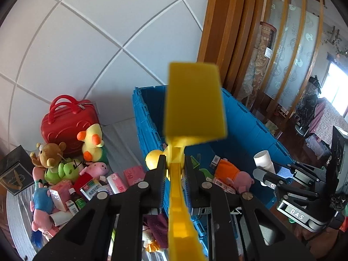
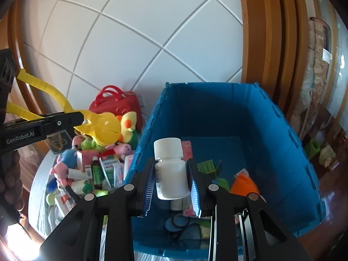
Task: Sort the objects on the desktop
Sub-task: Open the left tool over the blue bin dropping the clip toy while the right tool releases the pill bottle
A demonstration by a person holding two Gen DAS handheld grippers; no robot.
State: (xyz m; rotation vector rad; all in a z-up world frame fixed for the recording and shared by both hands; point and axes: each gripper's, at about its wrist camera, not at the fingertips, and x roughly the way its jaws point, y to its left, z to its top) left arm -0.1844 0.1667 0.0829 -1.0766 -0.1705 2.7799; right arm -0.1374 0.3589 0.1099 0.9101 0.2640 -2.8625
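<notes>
My left gripper (image 1: pixel 174 163) is shut on a yellow plastic clamp toy (image 1: pixel 193 102), held up over the left wall of the blue crate (image 1: pixel 245 126). The toy (image 2: pixel 97 124) and the left gripper (image 2: pixel 81 118) also show at the left in the right wrist view. My right gripper (image 2: pixel 170 174) is shut on a white pill bottle (image 2: pixel 170 169) with a ribbed white cap, held upright above the inside of the blue crate (image 2: pixel 282 152). The right gripper (image 1: pixel 264 173) with the bottle (image 1: pixel 264 158) shows at the right in the left wrist view.
Left of the crate lies a pile of plush toys (image 1: pixel 61 165), medicine boxes (image 2: pixel 108 169) and tissue packs, with a red case (image 1: pixel 67 121) against the tiled wall. The crate holds an orange-clad pig plush (image 1: pixel 235 174), a green tag (image 2: pixel 206 166) and small items. Wooden slats (image 1: pixel 239 43) stand behind.
</notes>
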